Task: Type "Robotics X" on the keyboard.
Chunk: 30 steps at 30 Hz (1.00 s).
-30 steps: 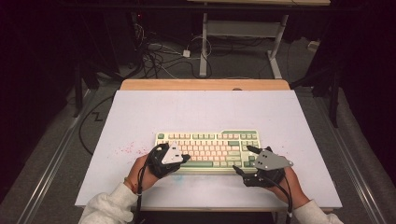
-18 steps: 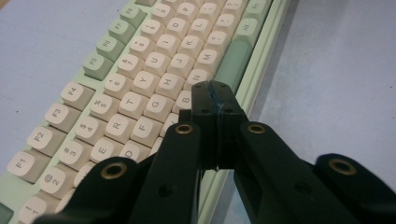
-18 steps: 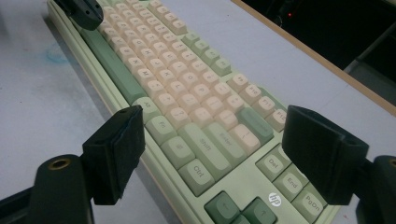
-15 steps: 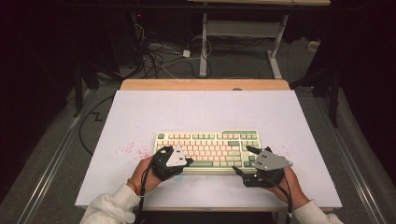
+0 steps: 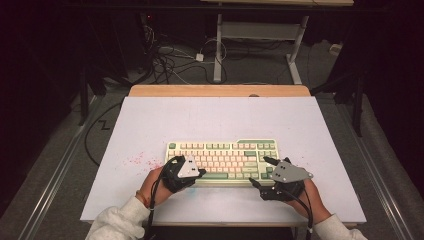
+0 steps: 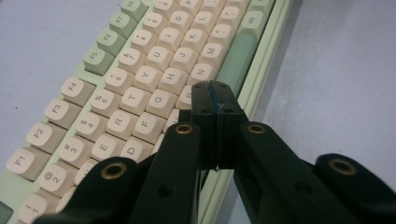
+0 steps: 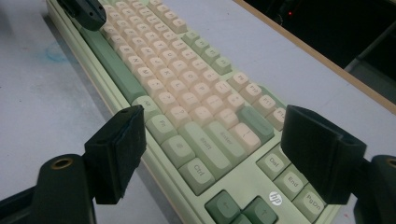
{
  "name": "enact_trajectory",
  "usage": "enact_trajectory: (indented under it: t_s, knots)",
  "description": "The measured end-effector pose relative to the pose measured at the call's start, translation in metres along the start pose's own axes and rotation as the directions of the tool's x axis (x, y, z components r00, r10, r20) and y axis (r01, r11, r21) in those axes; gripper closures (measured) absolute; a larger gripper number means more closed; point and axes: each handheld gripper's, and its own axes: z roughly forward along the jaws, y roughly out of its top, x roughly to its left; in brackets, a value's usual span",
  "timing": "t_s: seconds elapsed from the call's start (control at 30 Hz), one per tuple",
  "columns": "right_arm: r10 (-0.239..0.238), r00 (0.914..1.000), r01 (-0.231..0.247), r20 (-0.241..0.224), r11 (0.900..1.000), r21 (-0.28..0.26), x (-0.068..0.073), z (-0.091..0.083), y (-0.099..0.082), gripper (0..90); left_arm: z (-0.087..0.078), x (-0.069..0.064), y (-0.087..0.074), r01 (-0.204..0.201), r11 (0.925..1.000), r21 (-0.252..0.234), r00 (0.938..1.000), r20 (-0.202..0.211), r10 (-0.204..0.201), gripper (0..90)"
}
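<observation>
A cream and green keyboard [image 5: 225, 155] lies on the white table top, near its front edge. My left gripper [image 5: 201, 172] rests over the keyboard's lower left part; in the left gripper view its jaws [image 6: 215, 91] are pressed together with nothing between them, their tip just above the bottom letter row beside the green space bar [image 6: 238, 60]. My right gripper [image 5: 259, 171] is at the keyboard's right end. Its jaws [image 7: 215, 126] stand wide apart, one on each side of the Shift, Ctrl and Enter keys [image 7: 205, 149], touching nothing. The left gripper [image 7: 86, 11] also appears far off in the right gripper view.
Red speckles [image 5: 137, 160] mark the white table top [image 5: 215, 117] left of the keyboard, and a faint blue smudge [image 7: 56, 53] lies in front of it. A wooden strip [image 5: 220, 90] edges the far side. Cables [image 5: 170, 60] and desk legs [image 5: 218, 45] are on the floor beyond.
</observation>
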Motion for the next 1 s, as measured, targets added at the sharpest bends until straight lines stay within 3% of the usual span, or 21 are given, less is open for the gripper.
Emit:
enact_trajectory:
  t_s: [0.13,0.2,0.27,0.33,0.47,0.67,1.0]
  knots:
    - [-0.003,1.0000,0.003,0.000,1.0000,0.001,0.000,0.000,0.000,22.5,0.005,-0.001,-0.002,-0.007,0.9998,0.021,1.0000,0.006,0.007,87.6]
    - [-0.002,1.0000,0.002,-0.001,1.0000,0.001,0.000,0.000,0.000,22.5,0.011,-0.002,-0.005,-0.018,0.9977,0.065,0.9998,0.005,0.017,87.7]
    - [-0.005,1.0000,0.005,-0.002,1.0000,0.005,0.000,0.000,0.000,22.5,0.012,0.001,-0.008,0.016,0.9994,0.031,0.9995,0.028,-0.017,87.8]
    - [-0.005,1.0000,0.005,-0.003,1.0000,0.005,0.000,0.000,0.000,22.5,0.010,0.000,-0.006,-0.007,0.9990,0.044,1.0000,0.003,0.007,87.7]
    - [-0.004,1.0000,0.004,0.000,1.0000,0.004,-0.001,0.000,0.000,22.5,0.006,0.001,-0.005,-0.014,0.9993,0.034,0.9998,-0.015,0.015,87.6]
    - [-0.006,1.0000,0.006,0.001,1.0000,0.005,-0.001,-0.001,0.000,22.5,0.000,0.003,-0.004,-0.004,1.0000,0.007,0.9996,-0.028,0.005,87.5]
    - [0.001,1.0000,-0.001,-0.006,1.0000,-0.009,-0.002,-0.003,0.001,21.5,-0.013,0.011,-0.006,0.013,0.9995,-0.027,0.9962,-0.086,-0.015,87.2]
